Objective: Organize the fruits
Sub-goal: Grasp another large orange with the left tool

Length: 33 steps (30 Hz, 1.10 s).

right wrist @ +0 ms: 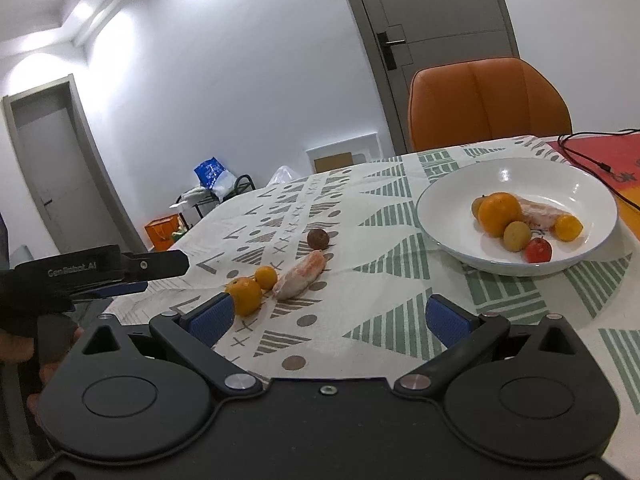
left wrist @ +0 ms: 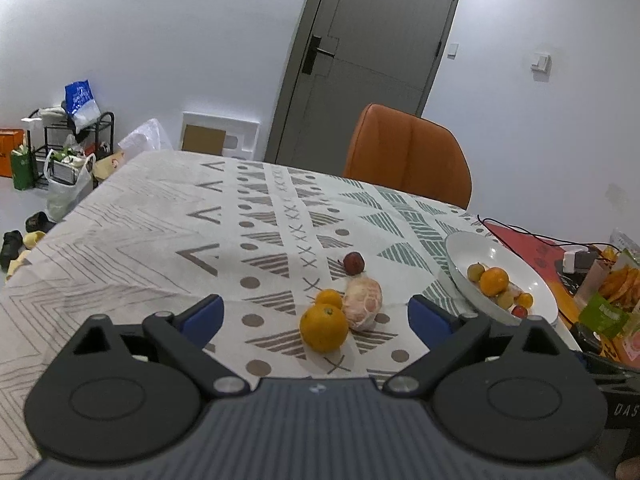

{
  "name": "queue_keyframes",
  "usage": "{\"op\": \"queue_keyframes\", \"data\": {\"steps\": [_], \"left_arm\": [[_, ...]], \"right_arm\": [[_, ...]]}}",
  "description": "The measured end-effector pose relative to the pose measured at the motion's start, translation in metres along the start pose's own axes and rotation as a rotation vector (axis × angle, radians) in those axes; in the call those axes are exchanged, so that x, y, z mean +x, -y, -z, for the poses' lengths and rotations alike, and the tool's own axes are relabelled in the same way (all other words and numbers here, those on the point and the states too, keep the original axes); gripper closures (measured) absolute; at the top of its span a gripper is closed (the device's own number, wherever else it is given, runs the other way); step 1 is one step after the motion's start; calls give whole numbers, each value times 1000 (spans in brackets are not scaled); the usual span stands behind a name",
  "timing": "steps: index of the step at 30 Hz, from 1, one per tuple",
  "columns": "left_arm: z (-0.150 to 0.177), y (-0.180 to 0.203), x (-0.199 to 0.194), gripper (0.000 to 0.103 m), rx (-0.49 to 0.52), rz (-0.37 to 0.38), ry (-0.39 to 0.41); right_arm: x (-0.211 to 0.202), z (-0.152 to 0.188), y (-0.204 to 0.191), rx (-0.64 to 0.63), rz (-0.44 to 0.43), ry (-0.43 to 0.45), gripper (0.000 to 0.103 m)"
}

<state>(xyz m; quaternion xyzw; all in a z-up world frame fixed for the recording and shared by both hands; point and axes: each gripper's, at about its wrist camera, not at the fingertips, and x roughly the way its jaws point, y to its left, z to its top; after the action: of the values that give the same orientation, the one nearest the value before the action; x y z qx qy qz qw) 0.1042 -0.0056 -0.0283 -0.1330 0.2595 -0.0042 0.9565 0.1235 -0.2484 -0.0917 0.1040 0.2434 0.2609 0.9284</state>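
4 fruits lie loose at the centre of the left wrist view: a large orange [left wrist: 324, 328], a small orange [left wrist: 329, 298] touching behind it, a peeled pinkish citrus piece [left wrist: 363, 303] beside both, and a dark reddish-brown round fruit [left wrist: 354, 262] farther back. At centre right, a white bowl [left wrist: 472, 245] holds an orange [left wrist: 494, 281], 2 yellow-green fruits, a small orange, a small red fruit and a peeled piece.

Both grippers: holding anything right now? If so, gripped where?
Nothing is held. The left gripper is open above the large round orange, not touching it. The right gripper is open over the patterned tablecloth.
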Motion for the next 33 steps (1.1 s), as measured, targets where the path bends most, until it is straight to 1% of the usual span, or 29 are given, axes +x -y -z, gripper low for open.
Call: {"op": "queue_keyframes", "data": {"steps": [5,8,17,22,26,29,30,33], "left_arm": [[1,-1,8,8,-8,11,-13],[1,-2,15,10,-6,5,-28],[3,-6,37,23,-21,5,-87],[5,-6,50,36,-19,4,-121],[5,-7,62,36,-20,-8,-151],[4,-7,70,41,-20,-8,-173],[4,-6,72,44,-16,-2,-175],[4,-3,78,67,-9,21,-194]], "right_arm": [[9,-4,3,-1,9,-18,0],[14,-5,3,-2,12,-25,0],[30,-10,4,4,8,-52,0],[38,-12,1,-6,1,-70,0],[43,-15,2,-6,2,-81,1],[45,-20,4,-9,10,-84,1],[45,-21,5,-10,14,-83,1],[48,-24,6,-7,21,-85,1]]}}
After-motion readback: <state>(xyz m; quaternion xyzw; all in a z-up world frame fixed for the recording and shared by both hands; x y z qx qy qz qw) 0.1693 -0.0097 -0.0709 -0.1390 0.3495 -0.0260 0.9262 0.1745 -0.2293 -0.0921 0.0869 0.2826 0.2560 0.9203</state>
